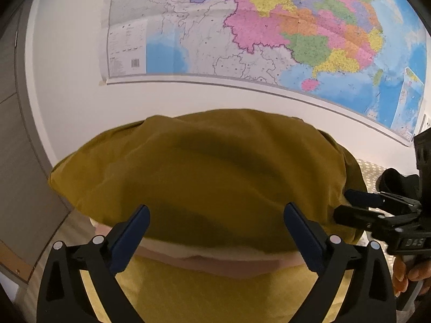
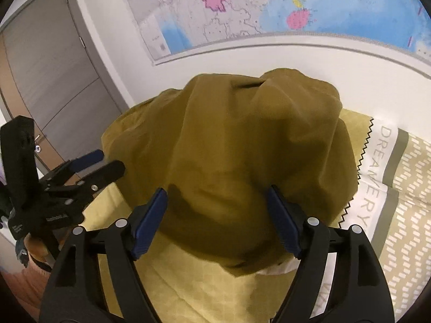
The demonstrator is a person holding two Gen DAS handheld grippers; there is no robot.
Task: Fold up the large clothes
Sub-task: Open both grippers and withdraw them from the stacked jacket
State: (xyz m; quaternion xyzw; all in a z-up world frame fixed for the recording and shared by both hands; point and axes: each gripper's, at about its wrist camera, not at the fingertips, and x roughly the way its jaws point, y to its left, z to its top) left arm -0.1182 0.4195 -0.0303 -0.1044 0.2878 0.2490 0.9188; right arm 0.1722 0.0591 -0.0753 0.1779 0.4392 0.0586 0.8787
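A large olive-yellow garment [image 1: 210,172] lies bunched in a rounded heap on the bed, with a pale inner lining showing at its near edge; it also shows in the right wrist view [image 2: 229,145]. My left gripper [image 1: 216,215] is open, its blue pads spread wide just over the heap's near edge, holding nothing. My right gripper [image 2: 216,202] is open too, its pads on either side of the heap's near fold. Each gripper shows in the other's view: the right one [image 1: 358,204] at the heap's right side, the left one [image 2: 107,162] at its left side.
The bed has a yellow cover [image 2: 204,290] and a patterned bedspread with lettering [image 2: 382,177] to the right. A white wall with a large coloured map [image 1: 269,27] stands right behind the bed. A grey door [image 2: 54,80] is to the left.
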